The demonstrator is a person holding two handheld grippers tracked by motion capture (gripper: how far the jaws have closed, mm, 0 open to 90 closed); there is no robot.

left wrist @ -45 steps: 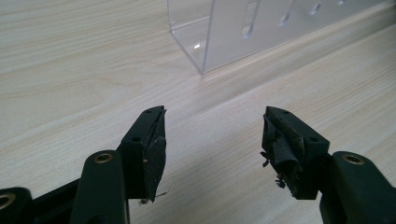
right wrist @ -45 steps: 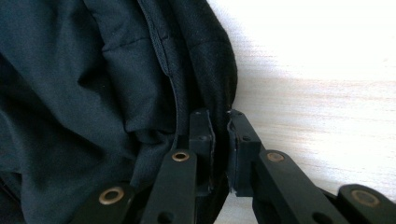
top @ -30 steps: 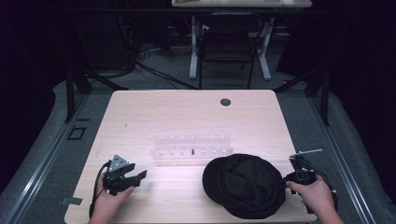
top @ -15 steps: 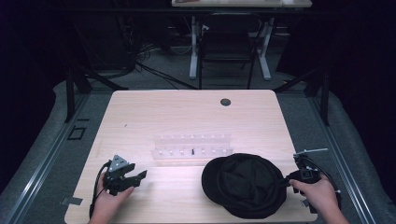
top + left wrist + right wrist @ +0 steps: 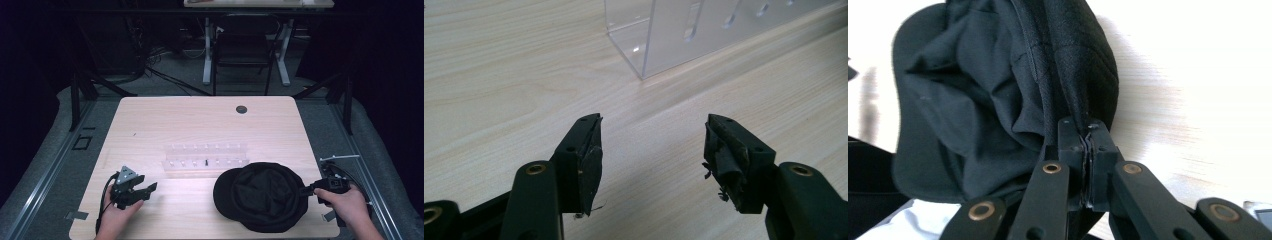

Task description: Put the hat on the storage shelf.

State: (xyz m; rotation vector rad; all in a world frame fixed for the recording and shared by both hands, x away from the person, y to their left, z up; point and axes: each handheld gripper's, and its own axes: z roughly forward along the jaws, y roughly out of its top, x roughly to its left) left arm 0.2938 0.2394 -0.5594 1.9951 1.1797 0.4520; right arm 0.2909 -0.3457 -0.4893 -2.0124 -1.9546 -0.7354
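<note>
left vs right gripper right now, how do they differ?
The left gripper is open, its fingers spread over bare table near the clear rack; the right gripper is shut on the edge of the black cap. The left holds nothing; the right pinches fabric. Both are hand-held and sit low at the table's near edge.

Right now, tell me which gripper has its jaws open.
The left gripper: its jaws stand apart over bare table. The right gripper has its jaws clamped on the black cap.
</note>
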